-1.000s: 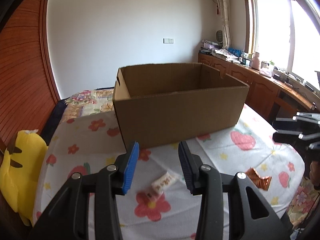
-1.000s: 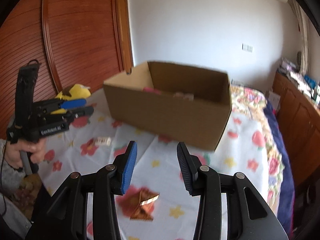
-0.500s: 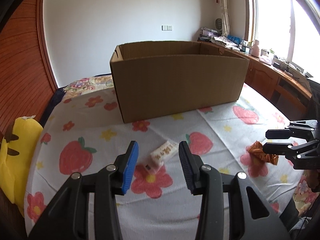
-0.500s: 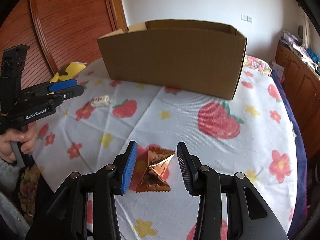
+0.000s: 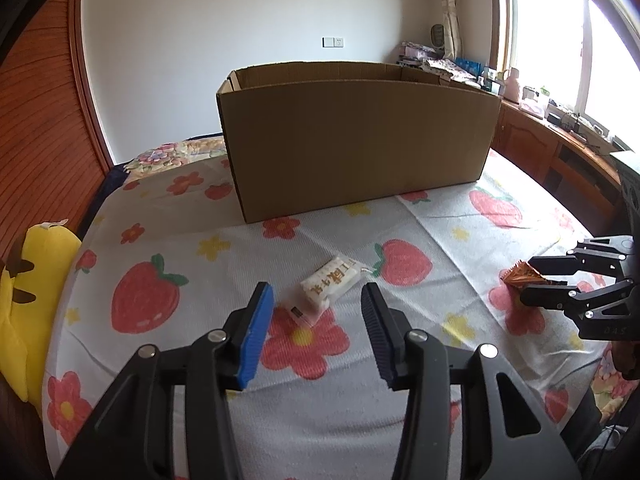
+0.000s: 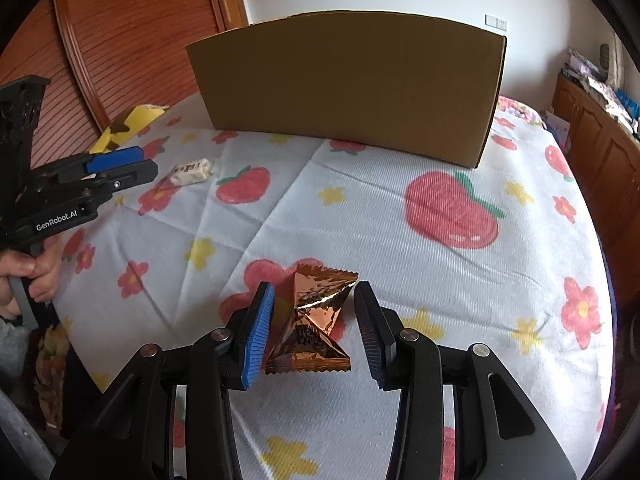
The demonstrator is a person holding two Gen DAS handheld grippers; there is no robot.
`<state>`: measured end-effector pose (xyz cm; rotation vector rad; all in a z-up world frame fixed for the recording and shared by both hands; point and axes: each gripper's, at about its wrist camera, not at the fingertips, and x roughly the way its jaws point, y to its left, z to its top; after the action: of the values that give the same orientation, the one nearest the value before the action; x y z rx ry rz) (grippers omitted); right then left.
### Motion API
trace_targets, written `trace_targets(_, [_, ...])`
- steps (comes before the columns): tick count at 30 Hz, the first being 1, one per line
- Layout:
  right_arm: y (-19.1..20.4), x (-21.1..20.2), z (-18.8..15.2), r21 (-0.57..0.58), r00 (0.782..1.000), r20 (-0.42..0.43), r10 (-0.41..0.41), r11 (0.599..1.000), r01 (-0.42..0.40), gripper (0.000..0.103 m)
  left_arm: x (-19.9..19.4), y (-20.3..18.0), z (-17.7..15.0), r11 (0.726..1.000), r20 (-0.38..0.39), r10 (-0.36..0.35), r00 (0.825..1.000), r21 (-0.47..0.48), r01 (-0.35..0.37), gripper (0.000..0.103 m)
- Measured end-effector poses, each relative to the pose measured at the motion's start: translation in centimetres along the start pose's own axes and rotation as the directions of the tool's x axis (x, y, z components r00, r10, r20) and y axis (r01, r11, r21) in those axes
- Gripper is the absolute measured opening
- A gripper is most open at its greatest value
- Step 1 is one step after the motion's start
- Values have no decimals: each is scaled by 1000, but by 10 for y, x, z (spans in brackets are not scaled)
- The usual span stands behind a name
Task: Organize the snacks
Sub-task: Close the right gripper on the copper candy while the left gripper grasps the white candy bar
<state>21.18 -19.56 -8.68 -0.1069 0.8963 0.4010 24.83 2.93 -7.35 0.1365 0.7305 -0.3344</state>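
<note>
Two-handed pickup over a bed. The left gripper [image 5: 316, 312] hangs just short of the white snack packet [image 5: 330, 285], its fingers spread and opening so the packet can pass between them. The right gripper [image 6: 314, 322] straddles the copper foil snack [image 6: 310, 326], fingers spread, apparently not yet pinching. The open cardboard box [image 5: 356, 136], probably the destination, stands beyond on the strawberry-print sheet [image 5: 440, 240].
</note>
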Motion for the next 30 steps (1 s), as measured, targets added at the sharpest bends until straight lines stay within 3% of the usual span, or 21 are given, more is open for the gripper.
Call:
trace_targets(3, [3, 1, 0, -28, 1000, -3, -29, 999, 29, 30, 3, -2, 1, 1000, -12, 0, 1000, 19, 0, 47])
trace_targets(9, [5, 1, -1, -73, 998, 2, -57, 996, 57, 23, 10, -2, 6, 999, -38, -16, 999, 46, 18, 48])
trace_targets(19, [-3, 6, 8, -50, 999, 29, -20, 999, 21, 23, 29, -4, 17, 993, -106, -19, 994, 118, 31, 49])
trace_targets(30, [-1, 11, 7, -59, 999, 18, -31, 998, 32, 24, 54, -13, 23, 985, -169, -13, 985, 165, 42, 50])
